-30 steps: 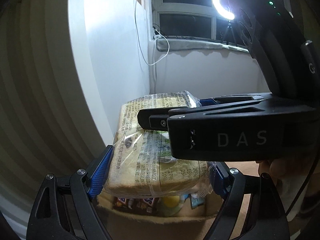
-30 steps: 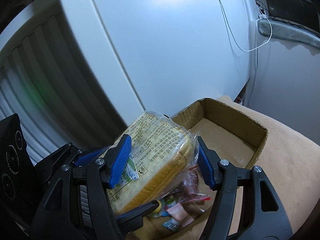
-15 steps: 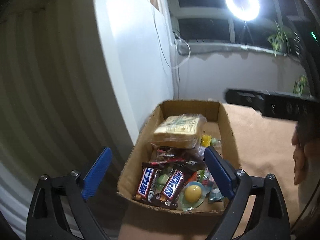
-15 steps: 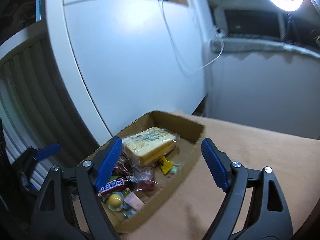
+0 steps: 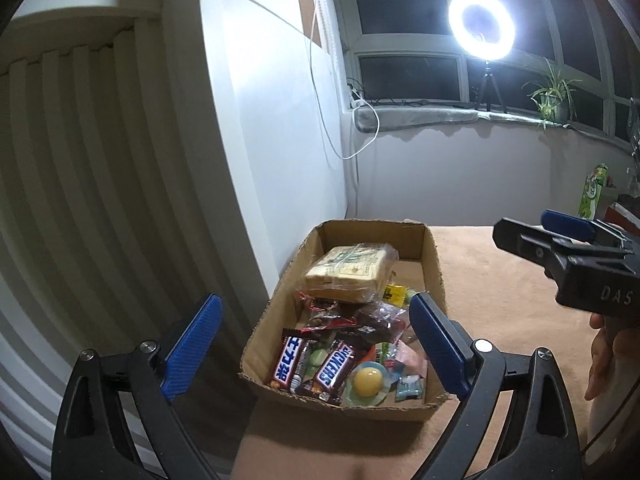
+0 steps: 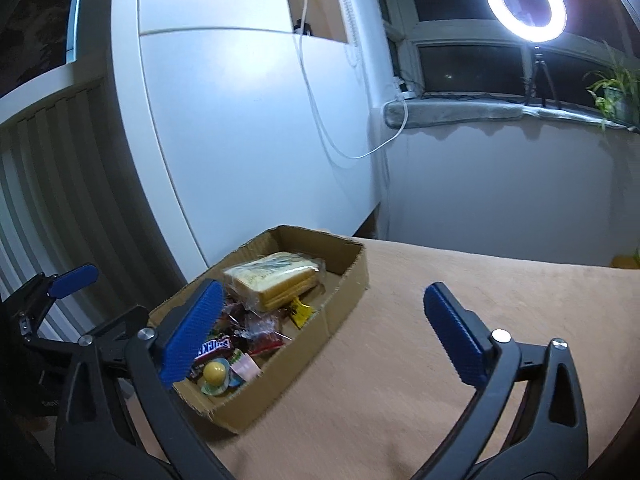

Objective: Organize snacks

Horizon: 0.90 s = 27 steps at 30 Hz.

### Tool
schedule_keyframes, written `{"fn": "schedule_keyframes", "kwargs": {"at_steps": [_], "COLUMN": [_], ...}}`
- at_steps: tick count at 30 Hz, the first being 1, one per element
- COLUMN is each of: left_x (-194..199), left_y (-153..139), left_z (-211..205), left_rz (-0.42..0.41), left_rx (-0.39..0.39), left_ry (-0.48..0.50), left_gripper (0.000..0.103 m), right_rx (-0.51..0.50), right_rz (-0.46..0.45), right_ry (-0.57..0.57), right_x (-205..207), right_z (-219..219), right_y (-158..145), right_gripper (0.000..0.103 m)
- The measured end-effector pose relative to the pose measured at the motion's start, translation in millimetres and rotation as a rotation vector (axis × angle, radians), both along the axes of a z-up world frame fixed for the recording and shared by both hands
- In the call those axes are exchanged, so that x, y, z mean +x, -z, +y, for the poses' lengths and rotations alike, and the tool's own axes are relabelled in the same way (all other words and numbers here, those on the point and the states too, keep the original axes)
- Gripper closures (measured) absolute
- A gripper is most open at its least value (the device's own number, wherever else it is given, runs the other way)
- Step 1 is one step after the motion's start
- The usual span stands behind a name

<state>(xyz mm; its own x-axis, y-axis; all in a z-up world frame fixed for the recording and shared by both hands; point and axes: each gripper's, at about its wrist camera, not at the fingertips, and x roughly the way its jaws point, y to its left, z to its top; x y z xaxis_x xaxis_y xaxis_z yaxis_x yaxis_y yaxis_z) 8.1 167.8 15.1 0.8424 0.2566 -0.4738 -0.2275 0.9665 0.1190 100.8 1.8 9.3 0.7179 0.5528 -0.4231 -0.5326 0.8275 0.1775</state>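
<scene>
The bagged bread (image 5: 351,268) now lies in the far half of the cardboard box (image 5: 434,264), atop chocolate bars (image 5: 310,362) and sweets, released a second ago from both tools' shared grip. That placement looks done. The left hand-held gripper (image 5: 314,344) hangs wide and empty above the box's near end; the right hand-held gripper (image 6: 324,334), also wide and empty, has drawn back over the tan-covered counter (image 6: 440,280), bread ahead to its left.
</scene>
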Motion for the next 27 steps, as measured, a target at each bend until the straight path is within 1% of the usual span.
{"fn": "schedule_keyframes", "kwargs": {"at_steps": [5, 7, 9, 10, 12, 14, 19, 25, 27], "left_x": [-2, -2, -2, -2, -1, 3, 11, 14, 11], "left_y": [-3, -5, -6, -6, -7, -5, 3, 9, 8], "left_z": [-13, -20, -28, -34, -45, -57, -86, -121, -130], "left_rz": [-0.007, -0.011, -0.014, -0.015, -0.009, 0.001, 0.022, 0.029, -0.001], "left_rx": [-0.008, -0.022, -0.044, -0.055, -0.072, -0.092, -0.136, -0.12, -0.122], "left_ry": [0.012, 0.026, 0.041, 0.051, 0.063, 0.074, 0.12, 0.146, 0.163], "left_gripper": [0.008, 0.008, 0.004, 0.0, 0.001, 0.001, 0.001, 0.001, 0.001], "right_rx": [-0.012, -0.026, -0.037, -0.044, -0.067, -0.099, -0.104, -0.093, -0.089], "right_rz": [-0.058, -0.087, -0.106, -0.12, -0.138, -0.137, -0.119, -0.104, -0.101], "right_ry": [0.062, 0.098, 0.125, 0.144, 0.175, 0.224, 0.277, 0.344, 0.358], "right_x": [-18, -26, -33, -37, -43, -49, -60, -71, -73], "right_z": [-21, -33, -45, -52, -65, -79, -113, -152, -161], "right_y": [0, 0, 0, 1, 2, 6, 15, 23, 23], "right_gripper": [0.0, 0.0, 0.0, 0.0, 0.0, 0.0, 0.0, 0.0, 0.0]}}
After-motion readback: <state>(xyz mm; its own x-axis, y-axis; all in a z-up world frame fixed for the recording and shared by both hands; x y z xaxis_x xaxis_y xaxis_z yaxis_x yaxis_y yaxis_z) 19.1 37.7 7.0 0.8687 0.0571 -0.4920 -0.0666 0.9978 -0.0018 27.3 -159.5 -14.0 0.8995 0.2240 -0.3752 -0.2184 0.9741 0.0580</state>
